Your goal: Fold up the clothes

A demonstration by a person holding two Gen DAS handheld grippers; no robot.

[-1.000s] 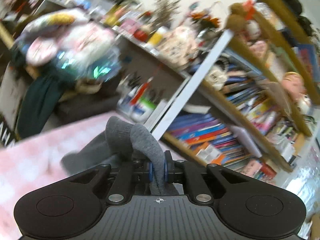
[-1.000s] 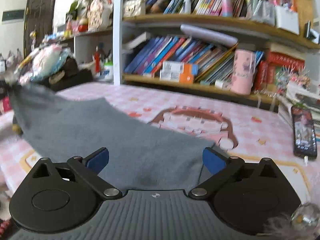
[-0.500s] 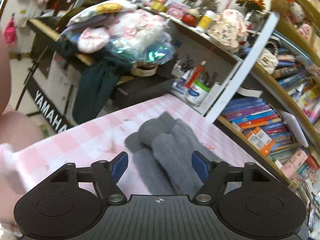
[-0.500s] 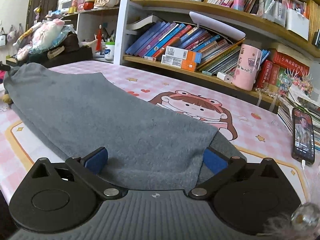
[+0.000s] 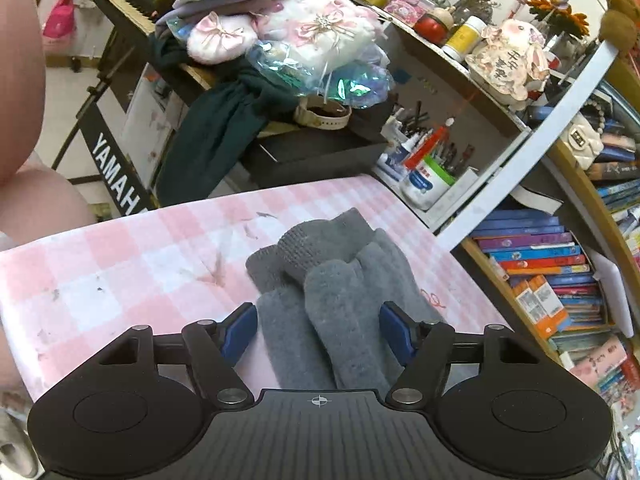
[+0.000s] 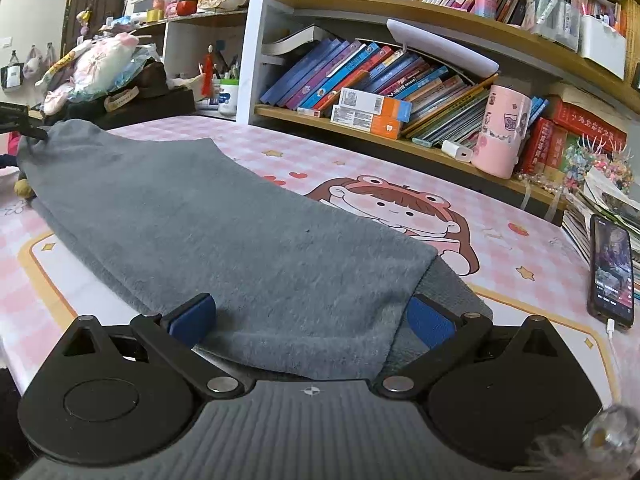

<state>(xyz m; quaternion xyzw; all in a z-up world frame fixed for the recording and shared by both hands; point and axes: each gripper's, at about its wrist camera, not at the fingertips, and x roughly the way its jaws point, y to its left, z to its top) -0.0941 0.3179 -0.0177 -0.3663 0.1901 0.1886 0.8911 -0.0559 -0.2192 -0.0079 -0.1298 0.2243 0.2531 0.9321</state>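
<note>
Item: grey garment (image 6: 224,220), soft fleece-like knit, lying lengthwise on the pink checked bench (image 6: 520,248) and already doubled over itself; in the right wrist view one layer sits on top of another, the lower one showing at the near right end. Far end, as seen in the left wrist view: grey garment (image 5: 340,280) bunched into several rounded folds near the bench's end edge, by the shelf unit. Left claw (image 5: 318,330): fingers apart, holding nothing, blue pads straddling the bunched end. Right claw (image 6: 312,318): fingers apart, holding nothing, set just over the near end of the cloth. Bystanders: a phone (image 6: 612,272) on its cable near the bench's right edge, a pink cup (image 6: 502,136) on the low shelf behind. Step in hand, as judged: regrasp both ends for the next fold. Handling note: each claw should close on all layers together at matching corners, since the top layer would likely slide off alone; the bunched end wants smoothing flat first; the lift should stay low and even, and well apart from the phone.
</note>
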